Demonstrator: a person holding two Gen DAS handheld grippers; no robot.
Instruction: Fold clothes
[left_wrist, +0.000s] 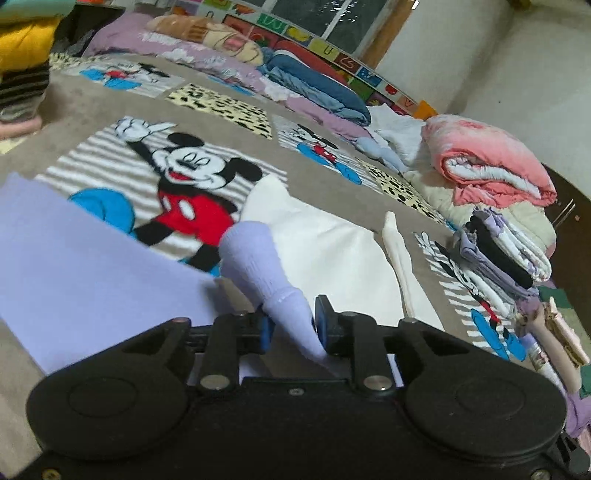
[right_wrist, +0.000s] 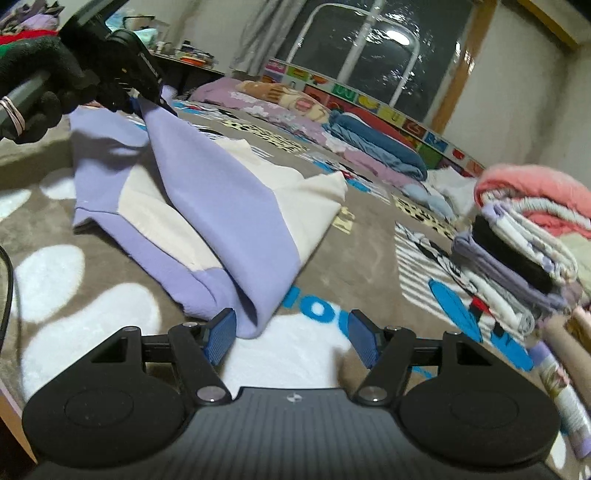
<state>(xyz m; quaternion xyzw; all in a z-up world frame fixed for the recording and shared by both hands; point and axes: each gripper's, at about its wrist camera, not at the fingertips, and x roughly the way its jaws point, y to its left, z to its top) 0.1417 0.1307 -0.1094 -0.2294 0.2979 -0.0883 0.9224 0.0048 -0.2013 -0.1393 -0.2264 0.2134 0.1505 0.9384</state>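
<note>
A lilac and cream sweatshirt (right_wrist: 207, 206) lies on the Mickey Mouse blanket (right_wrist: 110, 295). My left gripper (left_wrist: 293, 326) is shut on its lilac sleeve cuff (left_wrist: 266, 266) and holds it raised; the same gripper shows in the right wrist view (right_wrist: 142, 101), lifting the sleeve at the upper left. The sleeve drapes down toward my right gripper (right_wrist: 291, 338), which is open, its blue pads (right_wrist: 219, 334) either side of the sleeve's lower fold. The cream body (left_wrist: 332, 251) lies flat in the left wrist view.
A stack of folded clothes (right_wrist: 517, 266) sits at the right, also in the left wrist view (left_wrist: 498, 254). A pink rolled quilt (left_wrist: 487, 166) lies behind it. Pillows and a blue blanket (left_wrist: 317, 85) line the far wall. More clothes pile at the far left (left_wrist: 22, 74).
</note>
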